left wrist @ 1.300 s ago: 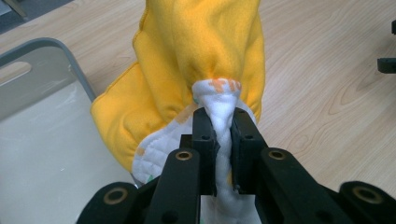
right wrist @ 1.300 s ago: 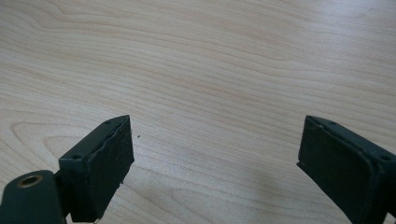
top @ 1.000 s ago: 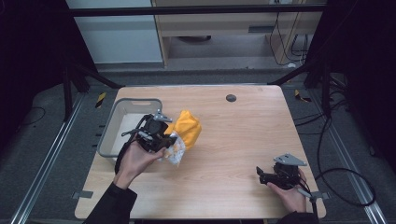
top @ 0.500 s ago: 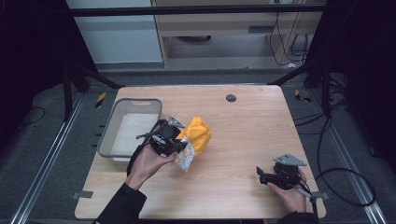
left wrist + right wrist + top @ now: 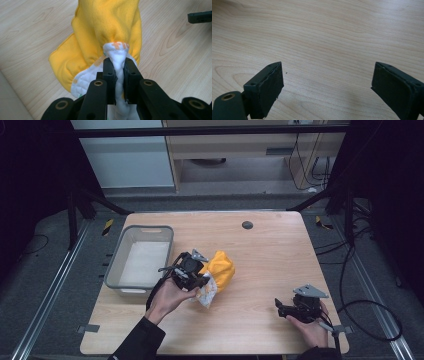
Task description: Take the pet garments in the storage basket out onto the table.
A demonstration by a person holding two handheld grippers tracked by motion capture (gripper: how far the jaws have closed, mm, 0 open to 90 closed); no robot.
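A yellow cloth (image 5: 221,268) with a white quilted lining lies bunched on the wooden table (image 5: 270,250), just right of the grey bin. My left gripper (image 5: 204,285) is shut on its white edge; in the left gripper view the white fold (image 5: 119,60) is pinched between the two black jaws while the yellow body (image 5: 107,27) hangs beyond them onto the wood. My right gripper (image 5: 281,308) rests near the table's front right, its jaws wide apart over bare wood (image 5: 327,75) with nothing between them.
A grey plastic bin (image 5: 116,270) with a pale bottom stands at the table's left. A small dark round hole (image 5: 247,225) sits near the far edge. Black frame bars and cables surround the table.
My left gripper has carried the yellow cloth to the right and lower, away from the bin toward the table's middle. The right gripper has stayed where it was.
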